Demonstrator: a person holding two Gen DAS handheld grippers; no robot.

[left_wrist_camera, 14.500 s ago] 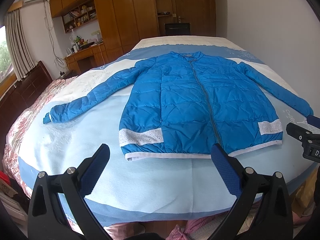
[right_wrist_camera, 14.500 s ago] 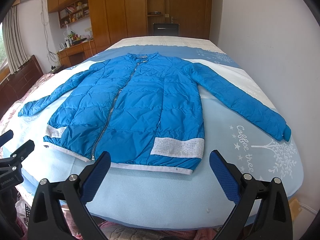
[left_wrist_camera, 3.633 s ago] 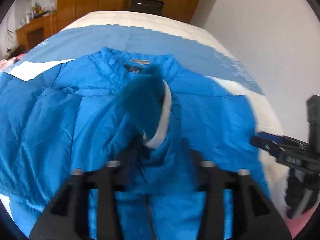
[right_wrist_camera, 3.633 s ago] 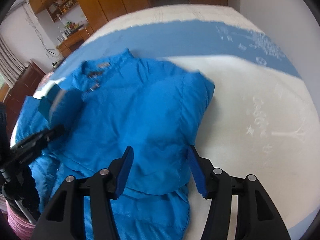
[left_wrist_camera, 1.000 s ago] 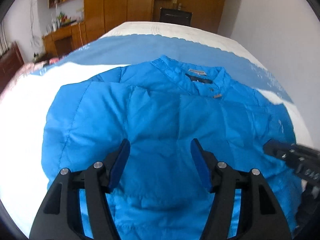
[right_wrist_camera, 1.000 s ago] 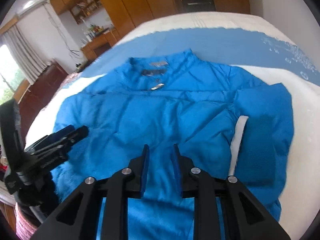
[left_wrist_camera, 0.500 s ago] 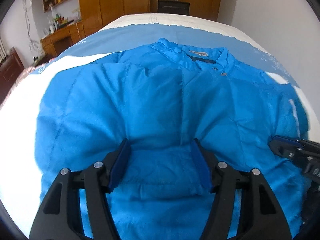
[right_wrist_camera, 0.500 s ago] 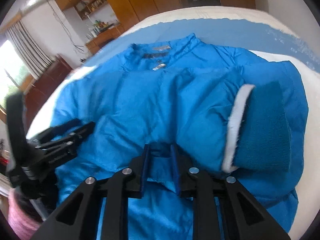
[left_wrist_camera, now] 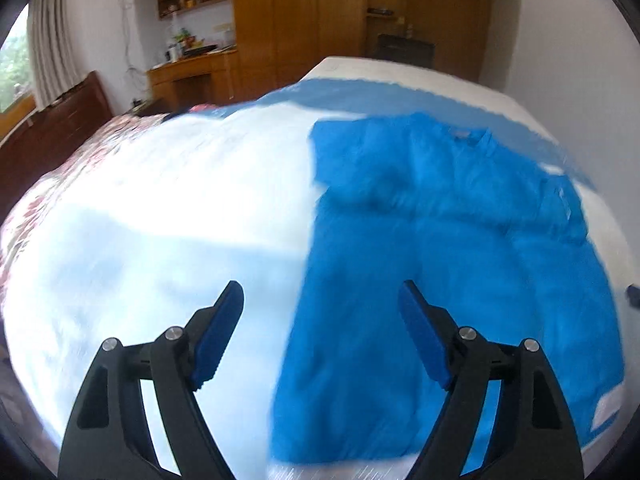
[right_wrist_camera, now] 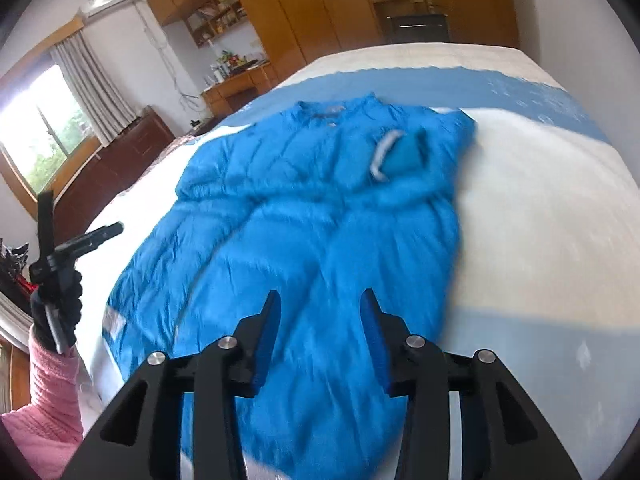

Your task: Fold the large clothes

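Observation:
A bright blue padded jacket (left_wrist_camera: 452, 248) lies flat on the bed with both sleeves folded in across its chest; it also shows in the right wrist view (right_wrist_camera: 320, 232). One sleeve cuff with a white edge (right_wrist_camera: 394, 154) rests near the collar. My left gripper (left_wrist_camera: 320, 320) is open and empty, held above the jacket's left edge. My right gripper (right_wrist_camera: 320, 316) is open and empty, above the jacket's lower half. The left gripper also appears at the left of the right wrist view (right_wrist_camera: 80, 240), held by a gloved hand with a pink sleeve.
The bed has a white and light-blue cover (left_wrist_camera: 160, 220); it also shows in the right wrist view (right_wrist_camera: 540, 200). A dark wooden headboard (left_wrist_camera: 52, 128) stands on the left, and a desk and wooden wardrobes (left_wrist_camera: 304, 20) at the back. A white wall (left_wrist_camera: 568, 40) runs along the right.
Both grippers have let go of the jacket and drawn back from it. The right gripper, shut on the fabric half a second ago, is now open. The left view has swung left.

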